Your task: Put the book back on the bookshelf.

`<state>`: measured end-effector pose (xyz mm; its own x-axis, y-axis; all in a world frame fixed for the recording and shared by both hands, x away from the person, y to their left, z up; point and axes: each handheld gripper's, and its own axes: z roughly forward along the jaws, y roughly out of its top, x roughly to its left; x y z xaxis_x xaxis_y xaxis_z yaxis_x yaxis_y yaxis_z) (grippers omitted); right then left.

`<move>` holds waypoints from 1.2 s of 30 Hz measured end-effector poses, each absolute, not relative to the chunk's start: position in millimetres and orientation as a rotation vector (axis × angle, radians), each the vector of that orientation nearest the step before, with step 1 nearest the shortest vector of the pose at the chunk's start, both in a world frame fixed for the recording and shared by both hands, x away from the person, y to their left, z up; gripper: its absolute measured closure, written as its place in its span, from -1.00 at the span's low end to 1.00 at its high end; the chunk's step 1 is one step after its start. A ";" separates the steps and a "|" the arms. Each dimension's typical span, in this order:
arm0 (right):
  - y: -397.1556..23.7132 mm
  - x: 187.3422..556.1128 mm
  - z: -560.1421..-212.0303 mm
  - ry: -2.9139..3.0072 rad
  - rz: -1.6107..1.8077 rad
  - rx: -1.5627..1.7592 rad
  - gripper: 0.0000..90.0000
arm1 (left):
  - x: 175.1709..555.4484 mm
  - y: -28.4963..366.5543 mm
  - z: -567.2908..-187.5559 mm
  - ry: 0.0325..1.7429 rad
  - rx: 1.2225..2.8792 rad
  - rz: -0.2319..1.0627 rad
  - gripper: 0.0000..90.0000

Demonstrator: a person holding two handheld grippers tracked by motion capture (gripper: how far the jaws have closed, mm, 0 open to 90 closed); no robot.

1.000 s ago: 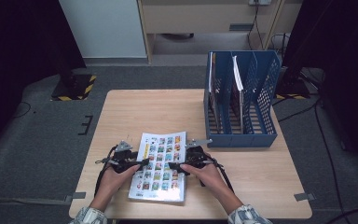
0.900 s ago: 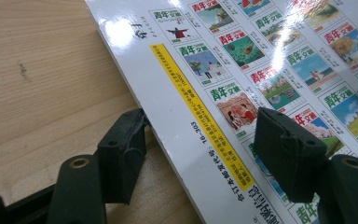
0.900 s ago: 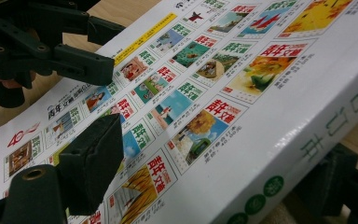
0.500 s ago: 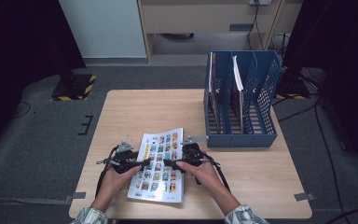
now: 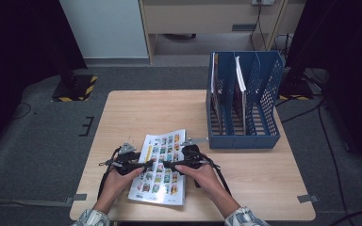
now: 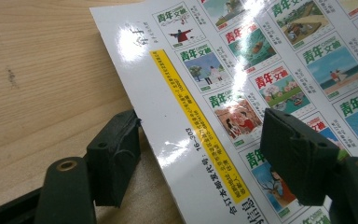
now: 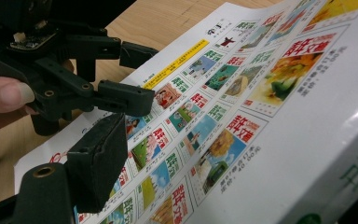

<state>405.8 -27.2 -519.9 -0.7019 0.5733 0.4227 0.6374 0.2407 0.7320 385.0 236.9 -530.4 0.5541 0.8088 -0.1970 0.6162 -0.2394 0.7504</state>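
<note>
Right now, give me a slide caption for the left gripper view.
Left tongs open astride the edge of a glossy magazine lying on the wooden table.

A light wooden table with rounded corners (image 5: 136, 110) is set on a grey carpeted floor (image 5: 37, 141). Strips of grey tape (image 5: 307, 198) are stuck to the carpet beside the table's near corners. Behind the table, a pale blue-white panel (image 5: 106, 28) and a beige cabinet with an open lower shelf (image 5: 207, 19) are placed against the far side. A black stand base marked with yellow and black hazard stripes (image 5: 75, 88) is seen at the left. Black cables (image 5: 330, 141) are trailed over the floor at the right. Both far corners are left in deep shadow, while the table is evenly lit.
</note>
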 end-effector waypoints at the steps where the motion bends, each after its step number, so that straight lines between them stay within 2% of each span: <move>1: -26.7 405.9 -520.0 -2.425 -1.484 -1.183 -0.49 | 384.7 236.7 -530.6 1.152 1.954 0.295 -0.39; 12: -16.8 414.4 -520.8 -2.390 -1.473 -1.230 -0.48 | 383.5 233.9 -530.6 1.171 1.947 0.307 -0.42; 14: -16.2 414.6 -520.5 -2.389 -1.467 -1.251 -0.42 | 383.6 233.3 -530.3 1.176 1.947 0.307 -0.43; 18: -19.1 416.4 -519.1 -2.368 -1.454 -1.283 -0.14 | 383.9 231.0 -527.0 1.165 1.981 0.339 -0.43; 19: -19.1 416.4 -519.1 -2.368 -1.454 -1.283 -0.14 | 383.9 231.0 -527.0 1.165 1.981 0.339 -0.43; 20: -21.2 416.9 -516.4 -2.386 -1.465 -1.281 0.02 | 383.9 229.6 -525.6 1.167 1.987 0.353 -0.43; 23: -22.1 417.8 -512.8 -2.398 -1.470 -1.289 0.13 | 384.0 228.7 -525.2 1.170 1.984 0.363 -0.43; 24: -23.7 420.4 -509.9 -2.402 -1.488 -1.307 0.24 | 384.0 229.0 -524.7 1.174 1.979 0.367 -0.43; 26: -25.3 422.6 -508.7 -2.394 -1.498 -1.328 0.33 | 384.1 229.3 -524.5 1.175 1.969 0.364 -0.43; 30: -28.9 424.8 -505.3 -2.390 -1.517 -1.346 0.48 | 385.4 231.3 -524.3 1.167 1.934 0.329 -0.43; 34: -33.5 425.8 -499.3 -2.415 -1.551 -1.332 0.52 | 385.5 231.3 -524.0 1.127 1.925 0.312 -0.43; 36: -35.4 424.3 -497.0 -2.432 -1.563 -1.323 0.53 | 385.0 231.9 -522.7 1.101 1.922 0.303 -0.56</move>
